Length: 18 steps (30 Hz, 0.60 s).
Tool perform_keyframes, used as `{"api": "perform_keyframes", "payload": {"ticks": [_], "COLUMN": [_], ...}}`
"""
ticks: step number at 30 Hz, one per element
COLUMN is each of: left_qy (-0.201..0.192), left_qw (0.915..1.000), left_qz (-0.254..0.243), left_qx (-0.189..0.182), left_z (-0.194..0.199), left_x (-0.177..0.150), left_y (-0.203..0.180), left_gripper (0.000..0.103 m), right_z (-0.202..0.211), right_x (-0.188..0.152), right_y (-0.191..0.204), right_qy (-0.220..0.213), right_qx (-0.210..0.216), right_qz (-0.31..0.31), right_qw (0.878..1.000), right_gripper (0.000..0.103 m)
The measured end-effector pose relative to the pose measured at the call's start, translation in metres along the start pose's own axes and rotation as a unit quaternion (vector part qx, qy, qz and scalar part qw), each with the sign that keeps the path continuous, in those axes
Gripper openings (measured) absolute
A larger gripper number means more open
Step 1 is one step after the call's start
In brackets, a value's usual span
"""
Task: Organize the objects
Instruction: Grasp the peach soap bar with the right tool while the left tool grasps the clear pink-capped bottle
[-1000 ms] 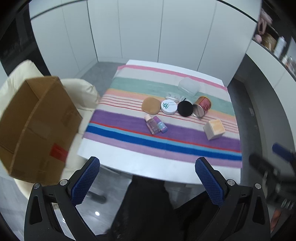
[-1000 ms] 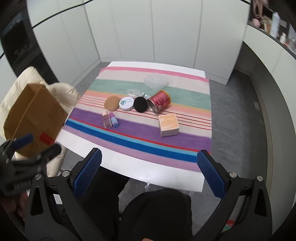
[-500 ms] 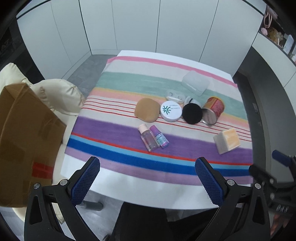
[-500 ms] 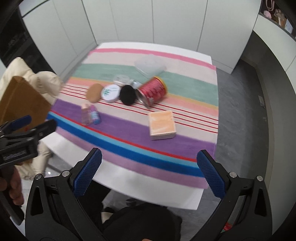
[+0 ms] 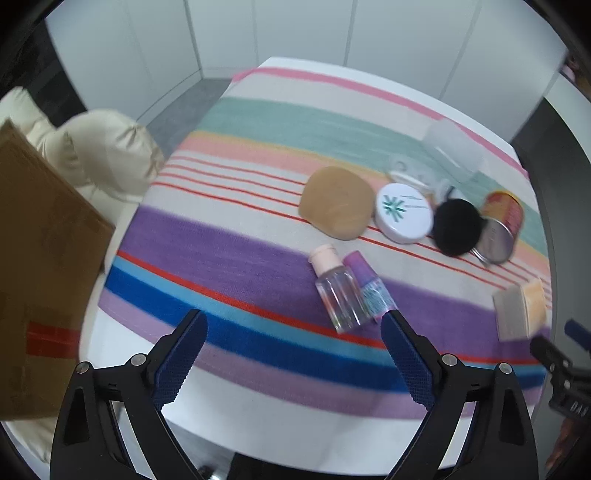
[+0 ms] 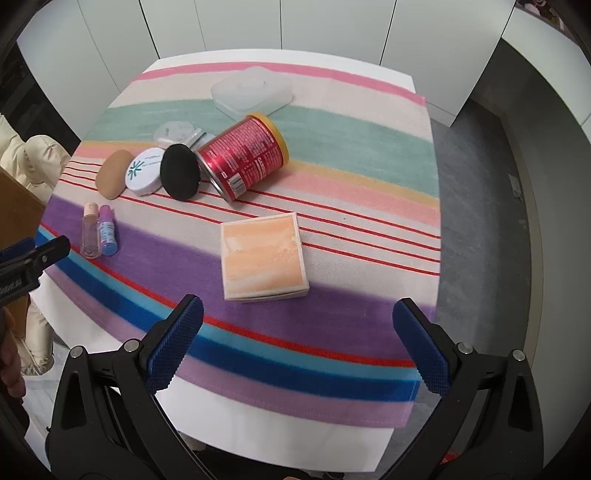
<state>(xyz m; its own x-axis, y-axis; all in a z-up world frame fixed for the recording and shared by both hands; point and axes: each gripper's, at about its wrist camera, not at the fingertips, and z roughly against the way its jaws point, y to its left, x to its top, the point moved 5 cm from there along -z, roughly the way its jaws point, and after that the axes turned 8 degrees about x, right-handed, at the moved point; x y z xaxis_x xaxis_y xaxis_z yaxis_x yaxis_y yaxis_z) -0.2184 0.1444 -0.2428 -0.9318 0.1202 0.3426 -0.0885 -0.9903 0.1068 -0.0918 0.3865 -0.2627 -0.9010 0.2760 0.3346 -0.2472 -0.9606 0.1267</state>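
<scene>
The left gripper (image 5: 291,334) hangs over the striped cloth's (image 5: 229,254) near edge, jaws wide but closing on nothing. Just beyond lie two small bottles (image 5: 347,288) side by side, long axes running near-to-far, caps toward the far edge. The right gripper (image 6: 297,326) is spread wide, empty, near the orange box (image 6: 262,256). The red can (image 6: 243,155) lies on its side mid-cloth, base toward the near edge

- A home room: plain white cupboard doors (image 6: 258,26) line the wall beyond the claws.
- A striped cloth (image 6: 332,147) covers the table ahead, holding toiletries.
- A cream padded chair (image 5: 107,151) stands left.
</scene>
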Motion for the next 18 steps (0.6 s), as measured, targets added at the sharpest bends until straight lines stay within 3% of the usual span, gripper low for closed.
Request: {"api": "perform_keyframes", "payload": {"ticks": [11,15,18], "left_qy": [0.021,0.011,0.003], "left_qw": [0.9997,0.9995,0.9986], "left_qz": [-0.014,-0.022,-0.043], "left_qx": [-0.001,-0.019,-0.031], "left_z": [-0.034,-0.036,-0.034], "left_x": [0.004,0.011,0.012], "left_y": [-0.011,-0.018,-0.026], "left_gripper": [0.091,0.077,0.055], "right_z": [-0.041,-0.049,-0.053], "right_x": [0.011,0.016,0.017], "right_y": [0.006,0.007,0.007], "right_qy": [0.011,0.008,0.008], "right_qx": [0.006,0.01,0.015], "right_qz": [0.012,0.015,0.013], "right_qw": [1.0,1.0,1.0], "right_gripper": [0.103,0.103,0.093]}}
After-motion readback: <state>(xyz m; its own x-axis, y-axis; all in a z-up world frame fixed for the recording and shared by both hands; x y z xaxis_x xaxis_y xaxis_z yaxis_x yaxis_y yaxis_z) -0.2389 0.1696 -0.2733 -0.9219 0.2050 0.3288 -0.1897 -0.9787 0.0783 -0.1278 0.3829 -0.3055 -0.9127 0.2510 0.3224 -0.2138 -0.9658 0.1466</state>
